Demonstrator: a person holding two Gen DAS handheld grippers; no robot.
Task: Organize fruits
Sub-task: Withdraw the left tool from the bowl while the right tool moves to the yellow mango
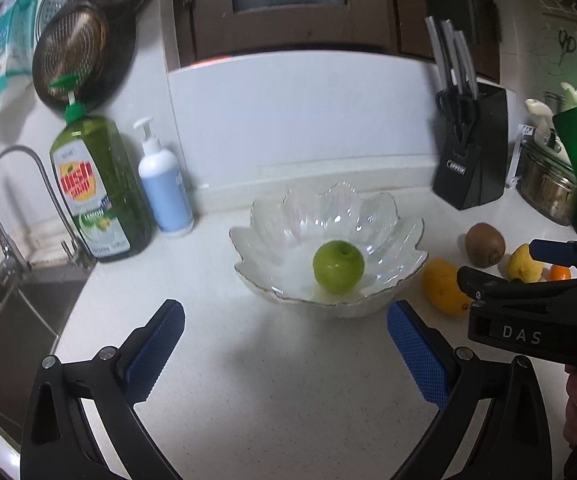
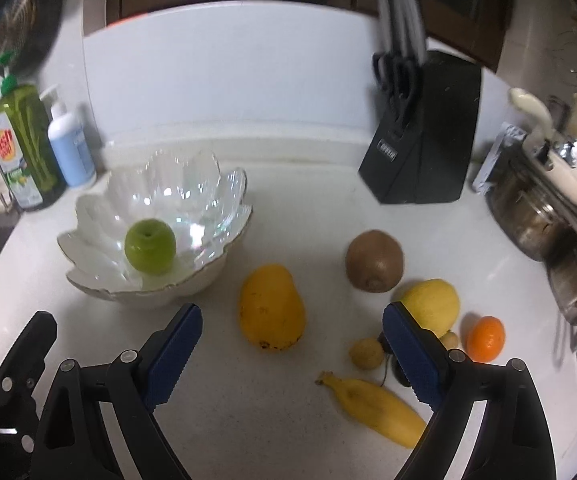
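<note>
A green apple (image 2: 150,246) sits alone inside the clear petal-shaped bowl (image 2: 224,184), which stands on the white surface (image 2: 288,208) toward the left side in the right wrist view. The other fruits lie outside it, to its right: a yellow-orange mango (image 2: 271,306) just beside the bowl, a brown kiwi (image 2: 374,260) further right, and a lemon (image 2: 434,306) near the kiwi. Close to the lemon are a small orange citrus (image 2: 485,339), a little round pale fruit (image 2: 365,353) and a banana (image 2: 376,404) lying nearest the camera. The right gripper (image 2: 292,354) hangs above this group with its blue pads spread wide and nothing between them — the mango shows in the gap beyond the fingertips, untouched. The left gripper (image 1: 286,354) is likewise spread and empty, pointing at the bowl from the near side, its fingertips apart from the rim. At the back of the surface stand a black knife block (image 2: 424,140), a green dish-soap bottle (image 2: 24,144) and a white-and-blue pump bottle (image 2: 68,148) — the two bottles side by side behind the bowl, next to a sink tap (image 1: 20,196).
</note>
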